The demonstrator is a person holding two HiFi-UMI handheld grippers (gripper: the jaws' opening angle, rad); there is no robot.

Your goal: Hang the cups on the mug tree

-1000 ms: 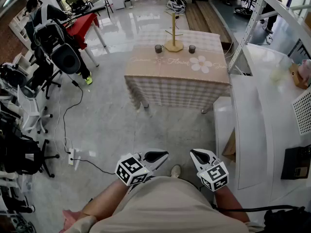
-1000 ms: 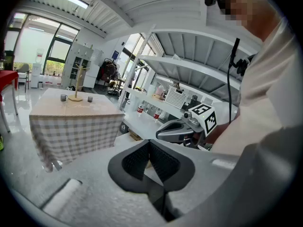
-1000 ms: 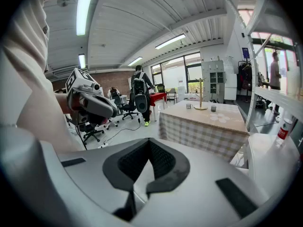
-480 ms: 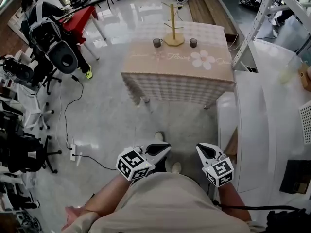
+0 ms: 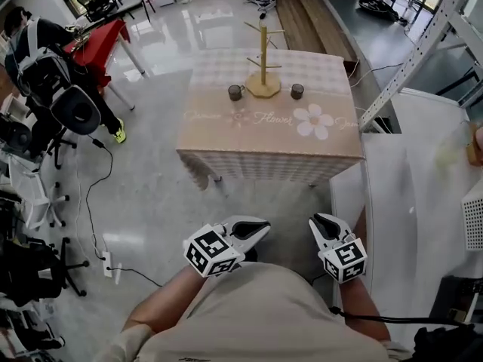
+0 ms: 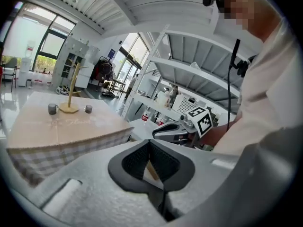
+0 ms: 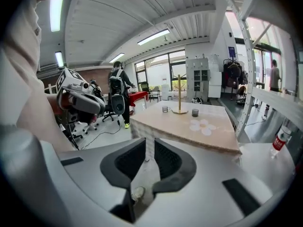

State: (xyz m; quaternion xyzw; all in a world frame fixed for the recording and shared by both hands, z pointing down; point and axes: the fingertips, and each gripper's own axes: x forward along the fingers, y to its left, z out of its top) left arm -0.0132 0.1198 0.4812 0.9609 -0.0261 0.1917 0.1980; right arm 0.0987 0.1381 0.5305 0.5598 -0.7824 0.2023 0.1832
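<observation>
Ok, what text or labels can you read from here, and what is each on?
"Flower": script on the tablecloth, beside a printed daisy; script either side too blurred to read.
Bottle label: red, too small to read.
Cubes on the left gripper and right gripper, whose jaws are opening on nothing: square black-and-white codes, no letters.
</observation>
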